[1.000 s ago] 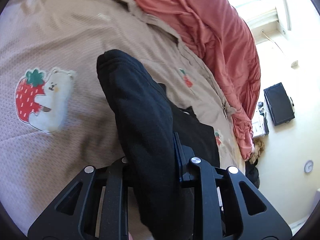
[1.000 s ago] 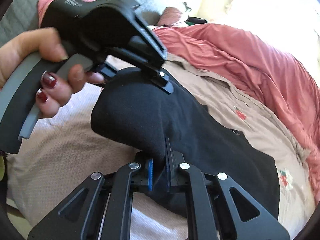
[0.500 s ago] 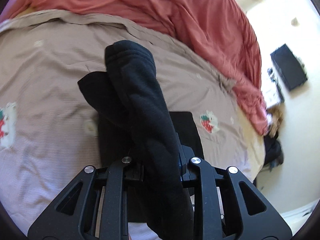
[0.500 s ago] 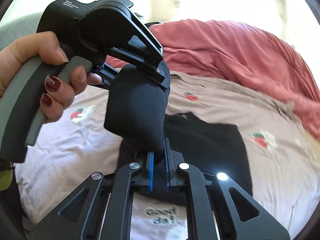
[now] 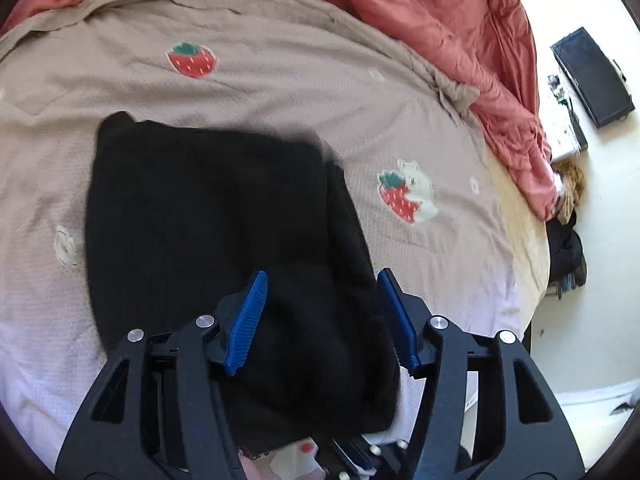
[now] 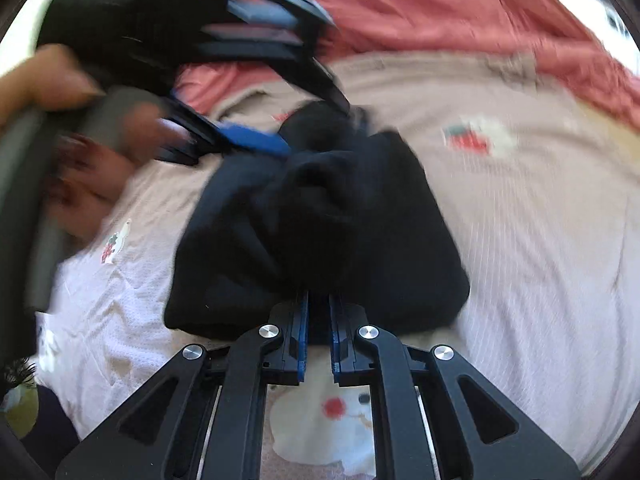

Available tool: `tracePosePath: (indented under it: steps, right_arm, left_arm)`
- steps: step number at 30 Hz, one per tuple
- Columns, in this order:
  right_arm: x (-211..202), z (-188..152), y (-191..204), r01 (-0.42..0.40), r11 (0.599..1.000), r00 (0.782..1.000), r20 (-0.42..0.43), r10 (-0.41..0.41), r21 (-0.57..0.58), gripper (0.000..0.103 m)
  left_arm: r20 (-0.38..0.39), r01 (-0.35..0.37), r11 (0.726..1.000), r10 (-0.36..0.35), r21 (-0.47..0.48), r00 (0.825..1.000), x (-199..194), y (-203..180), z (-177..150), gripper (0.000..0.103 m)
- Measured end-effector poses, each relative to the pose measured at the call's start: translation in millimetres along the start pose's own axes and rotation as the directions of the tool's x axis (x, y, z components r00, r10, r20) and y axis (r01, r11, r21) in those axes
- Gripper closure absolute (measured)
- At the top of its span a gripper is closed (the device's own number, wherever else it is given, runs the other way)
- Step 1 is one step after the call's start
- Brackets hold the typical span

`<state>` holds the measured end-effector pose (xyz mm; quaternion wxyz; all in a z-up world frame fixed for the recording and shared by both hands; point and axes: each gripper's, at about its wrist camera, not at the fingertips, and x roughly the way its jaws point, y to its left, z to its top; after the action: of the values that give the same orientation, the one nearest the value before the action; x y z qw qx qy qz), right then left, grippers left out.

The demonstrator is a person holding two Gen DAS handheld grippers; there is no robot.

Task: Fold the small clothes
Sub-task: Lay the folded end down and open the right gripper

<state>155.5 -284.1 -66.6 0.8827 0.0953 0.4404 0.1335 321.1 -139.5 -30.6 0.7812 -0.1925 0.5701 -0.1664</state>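
The fold is just laid — the black garment [image 5: 208, 220] lies doubled on the strawberry-print bedspread [image 5: 280, 72]. The left gripper [image 5: 320, 312] has just spread its jaws, letting go; the right gripper [image 6: 318, 332] pinches the hem at six o'clock — it likely releases next, then smooths.

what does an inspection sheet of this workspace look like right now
surface: beige bedspread with strawberry and bear patches, on a bed.
job's things: black garment lying partly folded on the bedspread.
clutter: red duvet bunched along the far edge.
grippers: left gripper has just been opening, blue pads apart with the garment between them, not pressed; right gripper shut on the garment's near edge.
cables: nothing seen.
surroundings: black flat device and a dark pile on the pale floor beside the bed.
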Motion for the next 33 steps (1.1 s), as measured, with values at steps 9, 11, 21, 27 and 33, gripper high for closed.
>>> tracePosePath:
  steps: [9,11,21,27,33]
  right_arm:
    - [-6.6,-6.3,-27.2,-0.077,0.965,0.996,-0.023,0.085,0.249,0.083]
    - [-20.3,-6.2,-30.0,-0.051,0.959,0.999,0.015,0.049,0.278,0.077]
    - [-50.7,33.1,-44.0,0.034,0.991,0.979,0.193,-0.059,0.128,0.056]
    - [-3.5,73.4,-51.5,-0.050,0.995,0.997,0.059,0.045,0.086,0.055]
    - [41.1,98.8,-36.0,-0.064,0.996,0.998,-0.001,0.064,-0.055,0.055]
  left_arm:
    - [0.194,-0.200,0.980,0.195,0.005,0.961,-61.7,38.8,-29.3,0.055]
    - [0.189,-0.264,0.964,0.258,0.009,0.947,-58.3,49.2,-37.9,0.055]
    - [0.210,-0.464,0.867,0.427,0.180,0.880,0.5,32.4,-81.6,0.059]
    - [0.186,-0.402,0.903,0.373,0.151,0.909,-7.5,45.3,-76.8,0.059]
    - [0.207,-0.409,0.901,0.377,0.145,0.903,-7.2,42.4,-82.3,0.059]
